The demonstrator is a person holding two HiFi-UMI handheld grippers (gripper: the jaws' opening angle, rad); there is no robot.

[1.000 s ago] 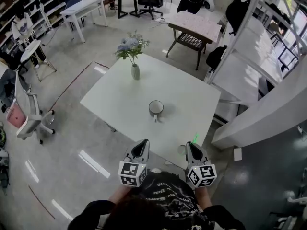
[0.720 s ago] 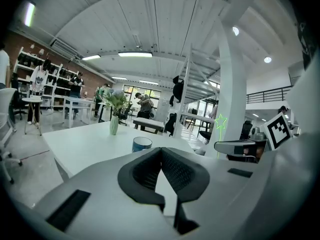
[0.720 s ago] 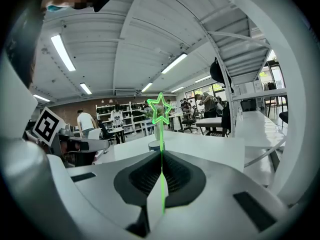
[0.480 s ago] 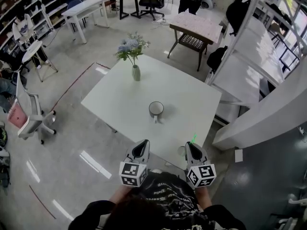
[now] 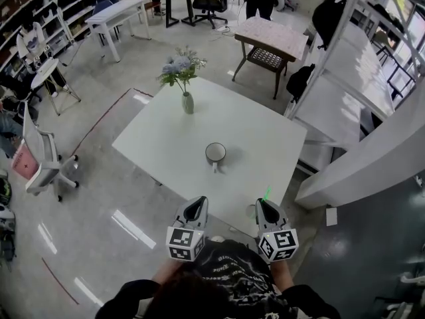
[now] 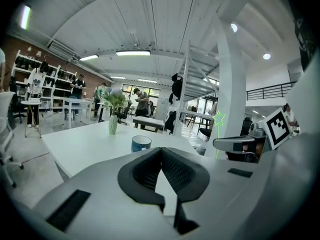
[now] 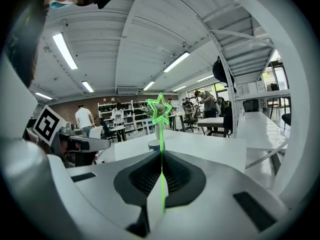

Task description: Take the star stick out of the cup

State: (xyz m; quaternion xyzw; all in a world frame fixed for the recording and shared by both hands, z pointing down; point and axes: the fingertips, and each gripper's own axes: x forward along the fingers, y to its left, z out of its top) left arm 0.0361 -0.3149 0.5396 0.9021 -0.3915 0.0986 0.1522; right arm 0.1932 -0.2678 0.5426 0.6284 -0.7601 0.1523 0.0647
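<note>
Green star stick (image 7: 160,131): upright in the right gripper (image 7: 161,155), its outlined star head standing above the pads. It is out of the cup and well apart from it.
Right gripper: jaws pressed together on the thin stem, held at the near edge of the table, close to the person's body. In the head view the star shows just ahead of its nose.
Left gripper (image 6: 161,150): jaws closed on each other with nothing between them, held beside the right one at about the same height. The 2 marker cubes face the head camera.
Cup (image 5: 215,153): upright near the middle of the white table (image 5: 159,135), blue outside and pale inside, handle turned toward the person.
Vase (image 5: 188,102): small and pale, near the table's far-left corner, holding blue and white flowers (image 5: 180,64), well apart from the cup.
Person: dark patterned top at the bottom of the head view, 1 arm behind each gripper.
Surroundings: glossy grey floor, a white staircase at the right, more desks and chairs and a few people in the distance.
</note>
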